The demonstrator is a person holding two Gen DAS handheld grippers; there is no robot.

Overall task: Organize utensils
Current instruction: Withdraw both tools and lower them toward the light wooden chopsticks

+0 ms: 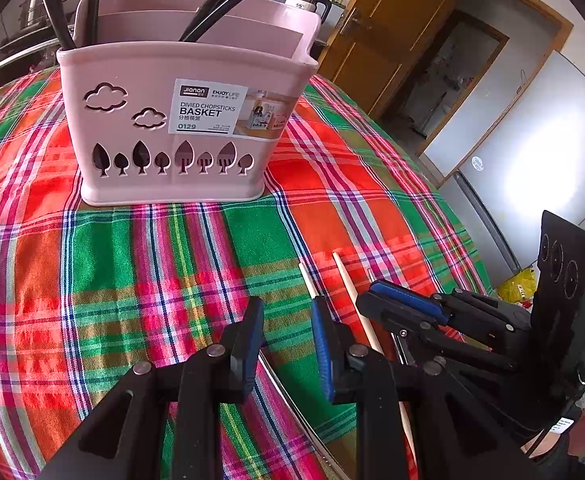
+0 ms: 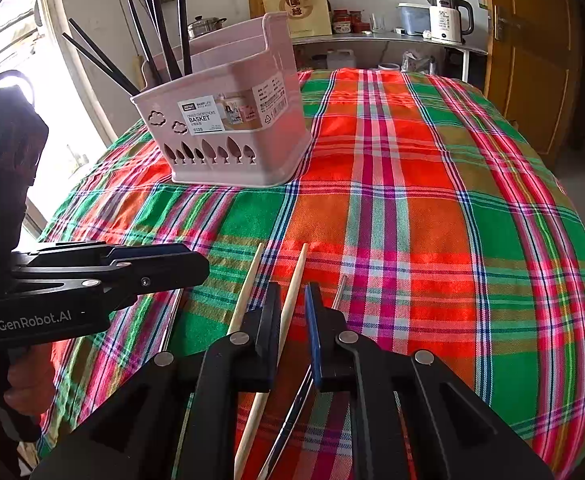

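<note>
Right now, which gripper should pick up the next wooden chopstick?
Right. The right gripper is open and already straddles a wooden chopstick; the left gripper, also open, hovers over bare cloth beside them.

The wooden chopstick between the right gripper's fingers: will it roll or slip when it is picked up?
The wooden chopstick looks thin, straight and stiff, so it should not bend. It seems round, so a push could roll it on the plaid tablecloth. The open right gripper straddles it away from its middle, so it may tilt when lifted.
</note>
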